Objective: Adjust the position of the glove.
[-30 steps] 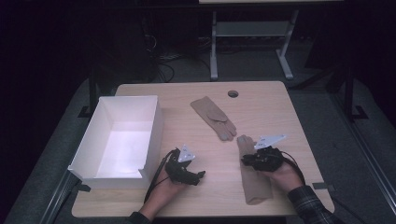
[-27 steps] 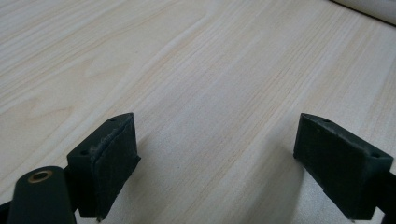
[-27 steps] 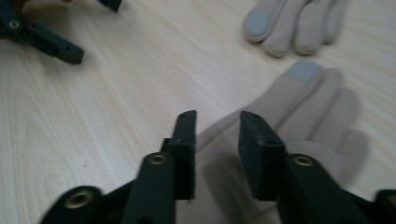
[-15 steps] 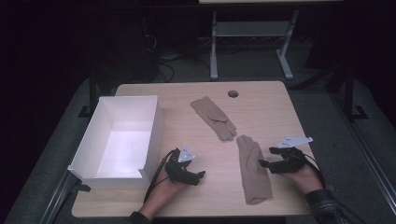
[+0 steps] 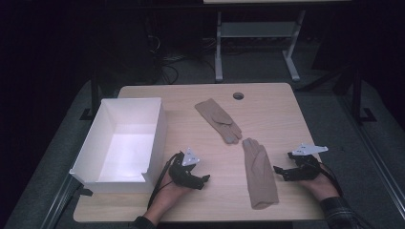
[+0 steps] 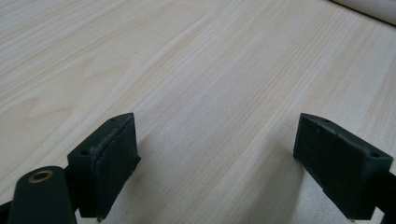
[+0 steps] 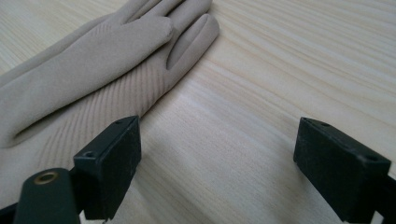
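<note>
On a pale wooden counter (image 5: 277, 105), the right claw (image 5: 281, 172) rests just beside the near beige glove (image 5: 259, 172), its jaws having just swung wide with nothing between them. The left claw (image 5: 204, 180) sits gaping over bare wood, gripping nothing. A second glove (image 5: 218, 119) lies farther back, apparently palm up, near a white box (image 5: 157, 129)

The high view hangs above the person's side and looks forward and down over the whole table (image 5: 267, 95). Each gripper view rides low behind its own jaws, close to the wood. The right gripper view faces a beige glove (image 7: 93, 70) just ahead-left of its jaws; the high view shares that glove (image 5: 259, 171).
</note>
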